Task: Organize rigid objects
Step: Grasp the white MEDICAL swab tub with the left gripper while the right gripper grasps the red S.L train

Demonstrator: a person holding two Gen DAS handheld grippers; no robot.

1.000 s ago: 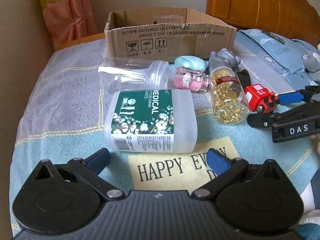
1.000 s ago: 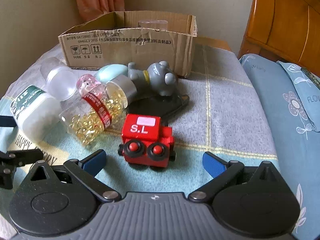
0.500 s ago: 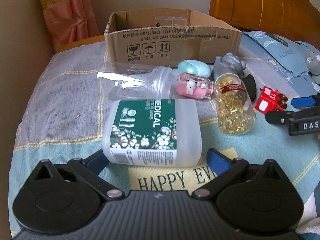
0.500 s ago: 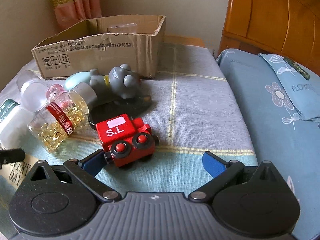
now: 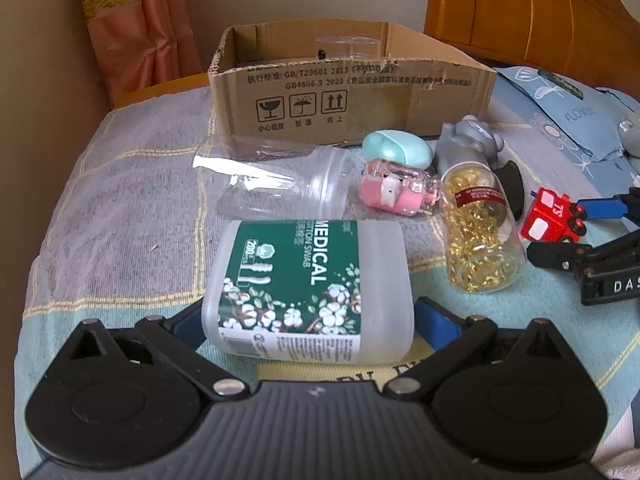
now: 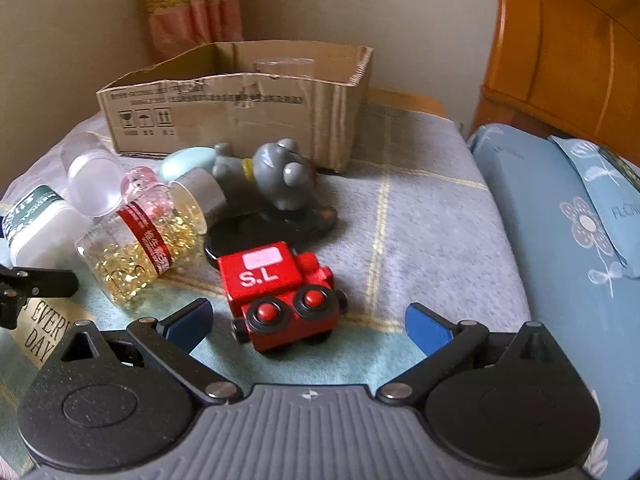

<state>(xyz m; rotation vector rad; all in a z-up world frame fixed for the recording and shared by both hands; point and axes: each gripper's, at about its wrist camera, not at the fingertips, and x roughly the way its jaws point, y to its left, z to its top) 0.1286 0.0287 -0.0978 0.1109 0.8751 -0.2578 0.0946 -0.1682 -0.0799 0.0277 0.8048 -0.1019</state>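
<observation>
A white cotton swab box with a green label (image 5: pixel 304 284) lies on the bed cover. My left gripper (image 5: pixel 308 324) is open, with its near end between the blue fingertips (image 5: pixel 434 320). A red toy train marked "S.L" (image 6: pixel 280 292) lies on its side between the open fingers of my right gripper (image 6: pixel 308 322). The train also shows in the left wrist view (image 5: pixel 554 220). An open cardboard box (image 5: pixel 340 92) stands at the back.
A clear jar (image 5: pixel 272 188), a pink figure bottle (image 5: pixel 396 192), a mint oval case (image 5: pixel 400 150), a bottle of gold capsules (image 5: pixel 480 240), a grey toy figure (image 6: pixel 276 176) and a black flat object (image 6: pixel 272 228) lie between. A blue pillow (image 6: pixel 568 224) lies at the right.
My left gripper has moved forward, so the swab box now sits between its fingers. My right gripper has moved forward and swung, bringing the train between its fingers.
</observation>
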